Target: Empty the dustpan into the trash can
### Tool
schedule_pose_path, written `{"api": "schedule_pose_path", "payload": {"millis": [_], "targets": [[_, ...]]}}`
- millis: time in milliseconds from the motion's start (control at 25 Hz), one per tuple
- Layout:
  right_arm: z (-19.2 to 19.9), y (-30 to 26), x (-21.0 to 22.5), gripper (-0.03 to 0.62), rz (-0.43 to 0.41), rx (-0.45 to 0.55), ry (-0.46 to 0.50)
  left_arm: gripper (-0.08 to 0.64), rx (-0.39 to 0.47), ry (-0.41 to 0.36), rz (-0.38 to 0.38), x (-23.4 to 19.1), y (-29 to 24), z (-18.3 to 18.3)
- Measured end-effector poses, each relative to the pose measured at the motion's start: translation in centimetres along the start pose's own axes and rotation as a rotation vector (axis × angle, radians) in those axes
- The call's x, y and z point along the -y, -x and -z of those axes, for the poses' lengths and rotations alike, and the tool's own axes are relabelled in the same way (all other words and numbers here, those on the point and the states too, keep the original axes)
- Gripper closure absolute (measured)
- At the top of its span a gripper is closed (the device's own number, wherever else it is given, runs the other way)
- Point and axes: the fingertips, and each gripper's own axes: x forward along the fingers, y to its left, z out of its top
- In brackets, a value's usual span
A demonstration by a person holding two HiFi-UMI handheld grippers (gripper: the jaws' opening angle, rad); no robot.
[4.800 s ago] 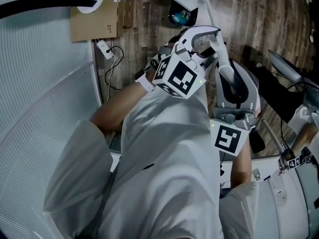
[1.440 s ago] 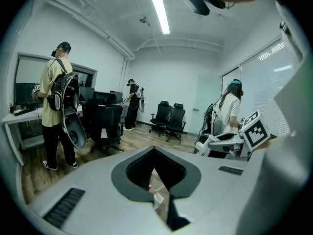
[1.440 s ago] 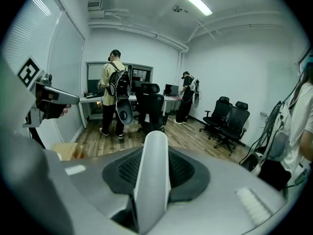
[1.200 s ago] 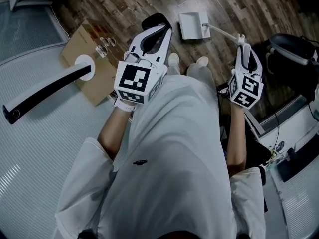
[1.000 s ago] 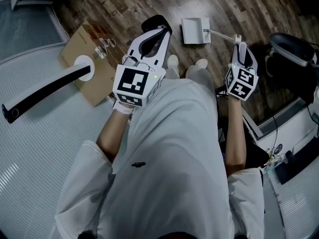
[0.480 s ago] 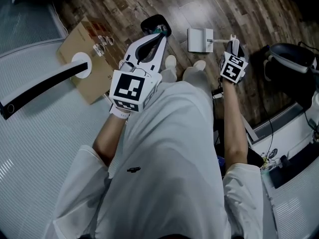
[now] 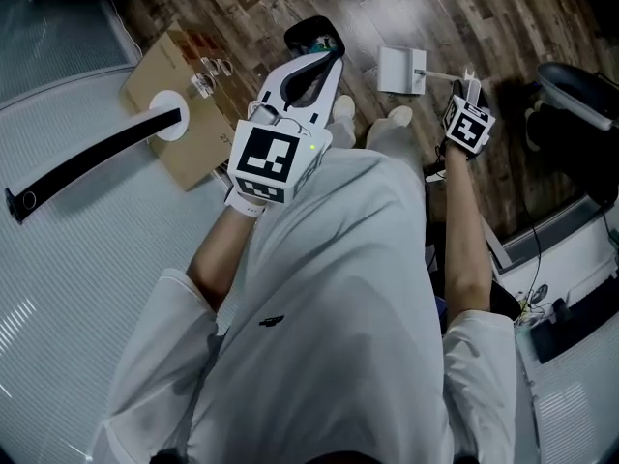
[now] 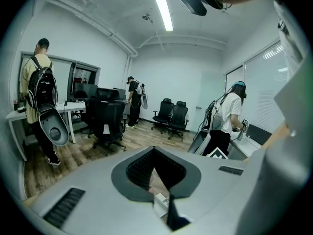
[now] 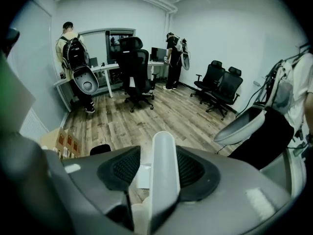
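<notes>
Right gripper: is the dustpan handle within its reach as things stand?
Likely yes. The dustpan handle already stands between the jaws of the right gripper, which are opening, and nothing else crowds it. The dustpan itself sits on the wood floor just ahead.

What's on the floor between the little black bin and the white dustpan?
Nothing. In the head view, only bare wood floor separates the black bin from the dustpan.

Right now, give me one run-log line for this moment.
left gripper: shut, empty | right gripper: opening round handle | dustpan: on floor
</notes>
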Motion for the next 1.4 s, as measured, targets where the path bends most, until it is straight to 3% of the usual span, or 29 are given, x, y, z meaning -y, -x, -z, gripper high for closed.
{"api": "schedule_pose_path", "payload": {"millis": [200, 400, 680, 880, 960, 1080, 1400], "targets": [[-2.0, 3.0, 1.2, 0.365, 0.008, 0.072, -0.019, 0.554, 0.002, 0.002, 0.028, 0.7, -0.8, 0.0], [-5.5, 7.2, 0.3, 0.368, 0.029, 0.189, 0.093, 0.554, 0.013, 0.002, 0.045, 1.1, -1.2, -0.7], [-11.0, 14.2, -4.9, 0.378, -0.150, 0.341, 0.124, 0.554, 0.035, 0.002, 0.041, 1.1, -0.6, -1.2], [-14.7, 19.2, -8.5, 0.463, -0.270, 0.435, 0.121, 0.554, 0.057, 0.011, 0.030, 0.6, 0.4, -1.4], [-16.2, 21.4, -9.5, 0.533, -0.302, 0.480, 0.116, 0.554, 0.059, 0.006, 0.013, 0.4, 0.9, -1.5], [-17.6, 24.1, -10.7, 0.577, -0.334, 0.534, 0.128, 0.554, 0.076, 0.002, -0.001, 0.4, 1.5, -1.9], [-18.1, 26.6, -12.2, 0.580, -0.399, 0.568, 0.164, 0.554, 0.109, 0.031, -0.009, 0.4, 3.1, -2.5]]}}
